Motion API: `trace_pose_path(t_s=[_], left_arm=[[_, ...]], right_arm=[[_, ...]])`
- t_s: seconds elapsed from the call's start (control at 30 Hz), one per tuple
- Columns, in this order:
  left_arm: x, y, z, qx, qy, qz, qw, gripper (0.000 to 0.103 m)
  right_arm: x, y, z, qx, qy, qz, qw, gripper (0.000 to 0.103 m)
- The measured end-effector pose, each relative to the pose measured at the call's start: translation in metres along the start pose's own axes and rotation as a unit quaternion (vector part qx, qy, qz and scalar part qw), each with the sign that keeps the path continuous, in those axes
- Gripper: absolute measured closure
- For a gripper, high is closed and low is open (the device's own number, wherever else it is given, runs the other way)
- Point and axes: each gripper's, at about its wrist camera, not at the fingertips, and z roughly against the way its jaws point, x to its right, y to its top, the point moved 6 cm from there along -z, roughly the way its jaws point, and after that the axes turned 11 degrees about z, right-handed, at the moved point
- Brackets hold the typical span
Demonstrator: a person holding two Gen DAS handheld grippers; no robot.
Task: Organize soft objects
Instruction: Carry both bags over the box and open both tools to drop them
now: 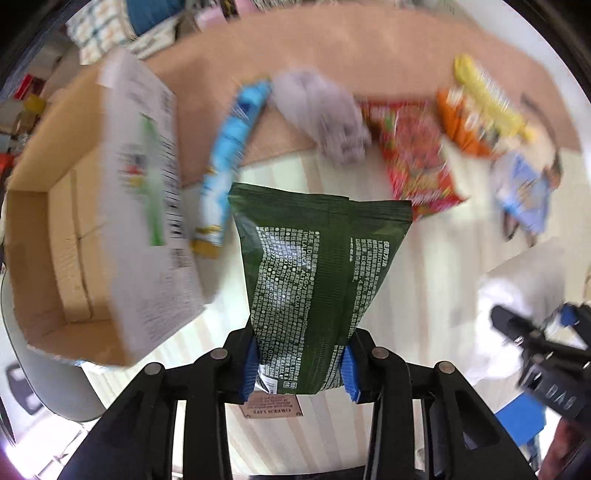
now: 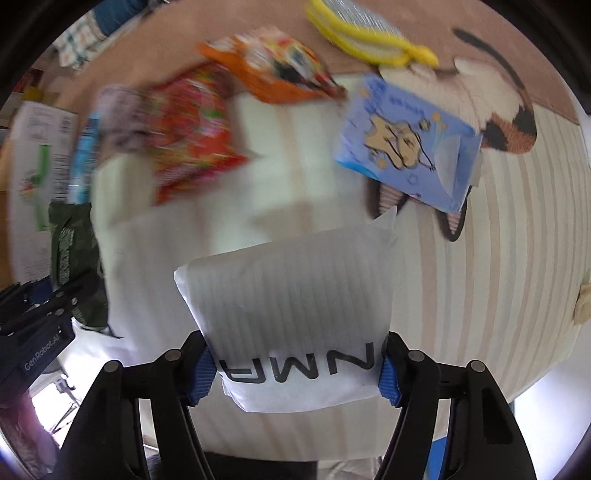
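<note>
1. The left gripper (image 1: 300,365) is clamped on a green pouch (image 1: 317,273), lifted clear of the striped cloth (image 1: 436,258).
2. The right gripper (image 2: 295,373) is clamped on a white pack (image 2: 295,295).
3. The cardboard box (image 1: 55,236) at the left looks empty, so sorting has barely started.
4. Six packets are left: blue (image 1: 229,147), grey (image 1: 325,114), red (image 1: 417,155), orange (image 1: 461,122), yellow (image 1: 487,99), light-blue (image 2: 406,144).

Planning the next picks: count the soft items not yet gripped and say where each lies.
6, all on the mat: blue packet beside the cardboard box, grey cloth, red bag, orange bag, yellow item, blue cartoon pack. Others may be hidden.
</note>
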Motion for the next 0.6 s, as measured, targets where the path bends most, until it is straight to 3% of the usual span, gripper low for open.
trace_pose_path(t_s=[0.2, 0.3, 0.43, 0.6], left_arm=[[-0.065, 0.009, 0.098, 0.058, -0.043, 0.049, 0.9962, 0.070], [-0.099, 0.013, 0.128, 0.073, -0.051, 0.076, 0.9932, 0.070], [-0.146, 0.037, 0.150, 0.077, -0.047, 0.103, 0.9906, 0.070], [-0.220, 0.065, 0.136, 0.056, -0.045, 0.134, 0.9883, 0.070]], right_arm=[[-0.068, 0.007, 0.079, 0.068, 0.026, 0.041, 0.997, 0.032], [-0.110, 0.015, 0.119, 0.097, 0.045, 0.065, 0.992, 0.032], [-0.188, 0.030, 0.155, 0.120, 0.056, 0.090, 0.987, 0.032], [-0.276, 0.061, 0.161, 0.115, 0.067, 0.098, 0.986, 0.032]])
